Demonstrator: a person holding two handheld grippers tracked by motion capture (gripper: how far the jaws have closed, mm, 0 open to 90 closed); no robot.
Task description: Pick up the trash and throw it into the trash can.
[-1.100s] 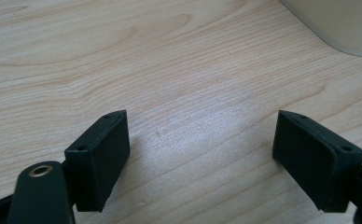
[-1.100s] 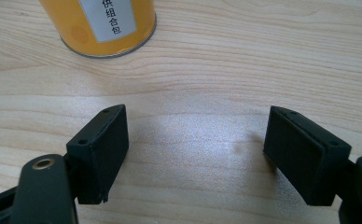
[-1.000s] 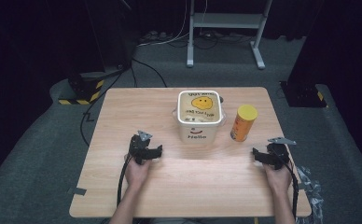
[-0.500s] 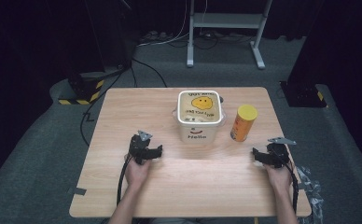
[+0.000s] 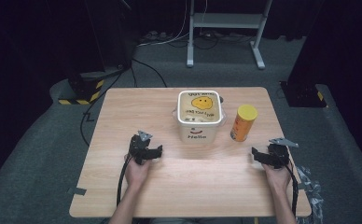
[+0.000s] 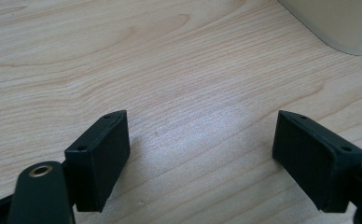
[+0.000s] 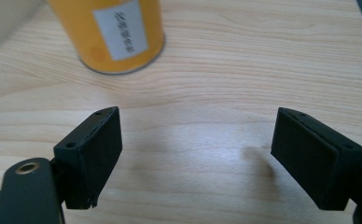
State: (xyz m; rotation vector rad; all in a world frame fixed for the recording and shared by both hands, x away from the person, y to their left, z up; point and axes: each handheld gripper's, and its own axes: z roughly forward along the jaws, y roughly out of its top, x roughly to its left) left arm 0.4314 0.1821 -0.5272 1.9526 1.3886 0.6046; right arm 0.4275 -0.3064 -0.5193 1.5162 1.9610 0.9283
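my left gripper [image 5: 152, 151] jaws wide, nothing between, low over table [image 5: 123, 116] | my right gripper [image 5: 259, 156] same | white tub [image 5: 199, 115] mid-table, lid on | yellow can [image 5: 243, 123] upright just beside its right

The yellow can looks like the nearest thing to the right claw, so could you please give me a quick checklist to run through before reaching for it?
1. Right claw open, nothing in it: ok.
2. Left claw open, nothing in it: ok.
3. Can upright, lid on: ok.
4. Bare table between right claw and can: ok.
5. Gap between can and tub: ok; they stand apart.
6. Can's weight or contents: cannot tell.
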